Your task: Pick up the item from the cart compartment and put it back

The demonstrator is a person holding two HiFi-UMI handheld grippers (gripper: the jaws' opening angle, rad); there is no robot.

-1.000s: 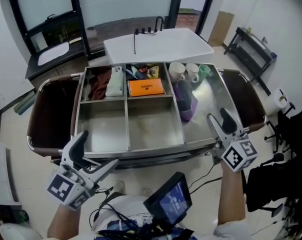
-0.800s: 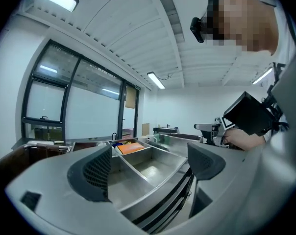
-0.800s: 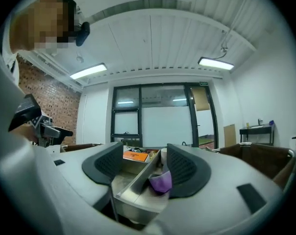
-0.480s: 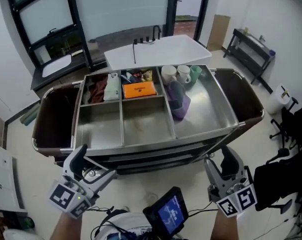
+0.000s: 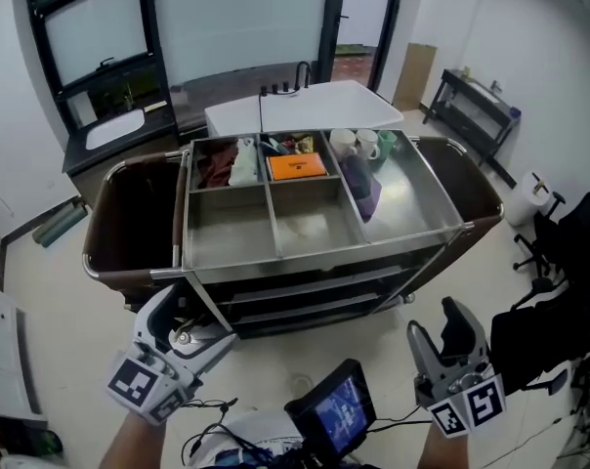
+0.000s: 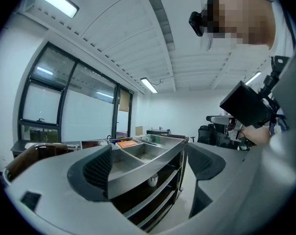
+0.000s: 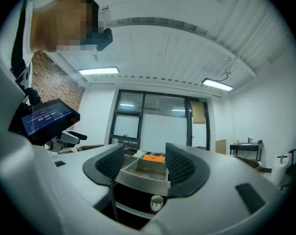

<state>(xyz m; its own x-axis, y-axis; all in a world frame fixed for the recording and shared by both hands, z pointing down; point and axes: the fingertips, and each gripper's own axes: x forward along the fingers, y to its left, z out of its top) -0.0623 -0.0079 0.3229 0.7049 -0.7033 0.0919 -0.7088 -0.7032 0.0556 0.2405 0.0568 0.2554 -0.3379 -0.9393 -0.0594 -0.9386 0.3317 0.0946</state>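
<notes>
Flat orange box (image 5: 297,166) with dark print lies in the steel cart's (image 5: 412,198) far middle compartment. Left gripper (image 5: 189,322) and right gripper (image 5: 437,335) hover near, jaws spread, empty.

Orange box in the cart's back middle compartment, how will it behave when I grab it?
The orange box looks flat and straight-edged, so it is probably stiff and fairly light. It lies flat, so it should not roll. Small items crowd behind it and may get nudged.

Shiny brushed-metal cart (image 5: 412,208), glossy white counter (image 5: 305,104), smooth pale floor (image 5: 51,301).
</notes>
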